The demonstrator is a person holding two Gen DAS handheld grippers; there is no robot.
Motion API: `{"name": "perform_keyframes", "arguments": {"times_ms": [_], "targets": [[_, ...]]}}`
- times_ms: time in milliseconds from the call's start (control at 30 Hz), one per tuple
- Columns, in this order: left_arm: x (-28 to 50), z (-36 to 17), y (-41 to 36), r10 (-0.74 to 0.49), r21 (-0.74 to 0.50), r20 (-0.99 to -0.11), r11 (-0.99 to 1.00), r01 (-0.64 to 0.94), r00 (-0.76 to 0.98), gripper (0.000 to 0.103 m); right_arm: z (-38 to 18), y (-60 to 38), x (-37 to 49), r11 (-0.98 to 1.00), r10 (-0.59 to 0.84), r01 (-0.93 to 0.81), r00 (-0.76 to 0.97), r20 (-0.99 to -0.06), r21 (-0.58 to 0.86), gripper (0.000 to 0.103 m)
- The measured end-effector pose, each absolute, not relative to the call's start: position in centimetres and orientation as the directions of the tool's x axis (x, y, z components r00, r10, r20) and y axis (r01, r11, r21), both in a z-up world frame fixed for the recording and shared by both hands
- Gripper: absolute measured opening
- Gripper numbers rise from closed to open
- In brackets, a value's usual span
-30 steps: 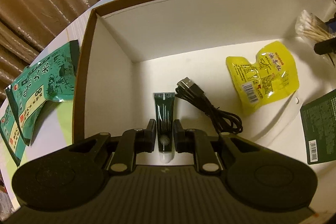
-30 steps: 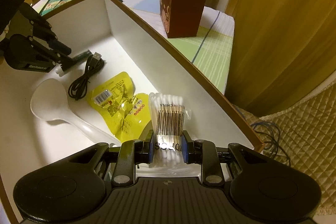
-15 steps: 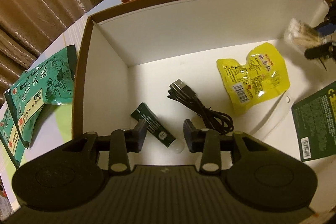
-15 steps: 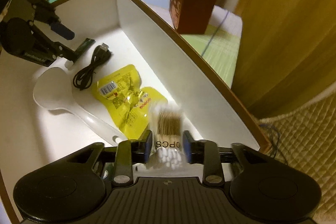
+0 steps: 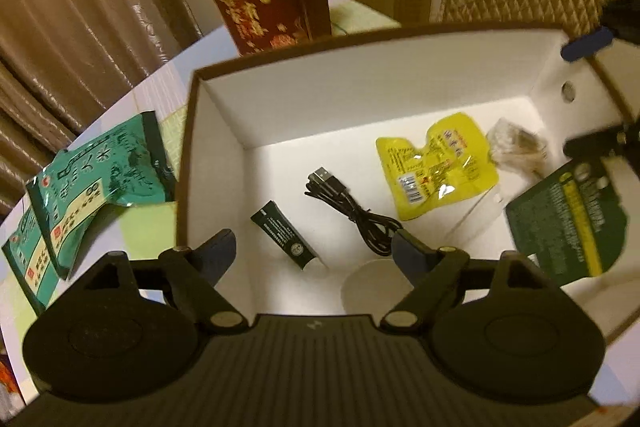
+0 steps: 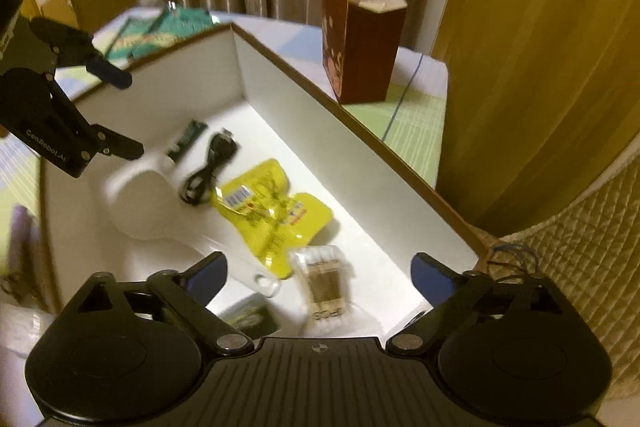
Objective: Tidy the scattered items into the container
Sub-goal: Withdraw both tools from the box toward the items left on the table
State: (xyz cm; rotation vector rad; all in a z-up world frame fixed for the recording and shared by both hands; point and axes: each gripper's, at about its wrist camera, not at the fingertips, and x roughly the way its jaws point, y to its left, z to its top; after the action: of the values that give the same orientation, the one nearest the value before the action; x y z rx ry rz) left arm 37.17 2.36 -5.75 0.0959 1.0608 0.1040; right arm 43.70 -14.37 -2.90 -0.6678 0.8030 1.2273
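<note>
Both grippers, left gripper point(image 5: 312, 251) and right gripper point(image 6: 320, 273), hang jaws opening, empty, over the box point(image 6: 360, 155); tube point(image 5: 284, 235) and cotton swabs point(image 6: 324, 279) lie inside.

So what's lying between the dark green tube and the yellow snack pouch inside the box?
The coiled black USB cable lies between the tube and the yellow pouch, touching neither; the left wrist view shows this best.

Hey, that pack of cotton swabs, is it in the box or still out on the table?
In. The cotton swabs lie on the box floor beside the yellow pouch.
</note>
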Motion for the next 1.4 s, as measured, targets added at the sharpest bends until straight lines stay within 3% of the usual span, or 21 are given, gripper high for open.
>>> {"name": "perform_keyframes", "arguments": {"times_ms": [67,767,1400], "targets": [[36.2,-4.7,2.5,0.125,0.117,-0.855,0.992,-0.047,0.503,0.092,-2.3,-15.2,42.9,0.222,0.568,-0.975,0.13,-0.812,0.0,0.101],[26.5,2.8,0.6,0.122,0.088,-0.777,0.992,-0.086,0.617,0.093,1.6,-19.9,35.9,0.247,0.608,-0.968,0.194,-0.77,-0.049,0.101],[12.2,2.1,1.1,0.118,0.009,-0.797,0.983,-0.183,0.593,0.094,1.7,-23.6,22.8,0.258,0.651,-0.966,0.172,-0.74,0.003,0.101]]}}
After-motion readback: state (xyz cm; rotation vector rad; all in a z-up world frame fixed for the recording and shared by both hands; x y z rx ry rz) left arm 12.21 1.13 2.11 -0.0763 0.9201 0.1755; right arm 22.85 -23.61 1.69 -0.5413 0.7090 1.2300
